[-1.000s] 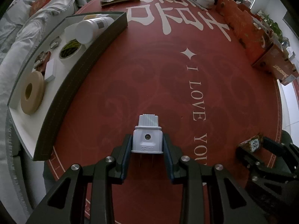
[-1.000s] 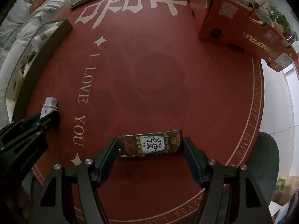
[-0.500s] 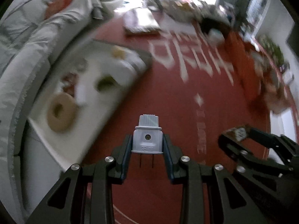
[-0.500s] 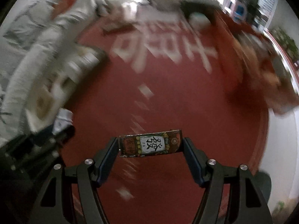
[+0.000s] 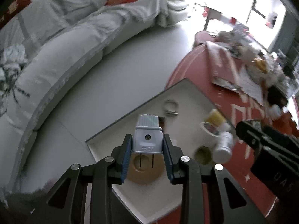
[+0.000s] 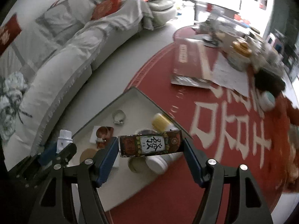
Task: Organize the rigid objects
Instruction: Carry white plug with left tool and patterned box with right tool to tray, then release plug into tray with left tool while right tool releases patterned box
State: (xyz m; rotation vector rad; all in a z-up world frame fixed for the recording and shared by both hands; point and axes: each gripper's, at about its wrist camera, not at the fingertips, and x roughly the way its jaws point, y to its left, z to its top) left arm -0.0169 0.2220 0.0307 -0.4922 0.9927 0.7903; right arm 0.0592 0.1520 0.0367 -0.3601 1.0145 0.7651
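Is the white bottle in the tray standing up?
No, tipped over: the white bottle lies on its side in the tray.

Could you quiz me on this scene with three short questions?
1. What does the left gripper hold?
2. True or false: the patterned box lies in the tray.
3. The tape roll lies: A) in the tray, B) on the sofa.

Key: 1. a white plug; 2. false, the right gripper grips it; 3. A.
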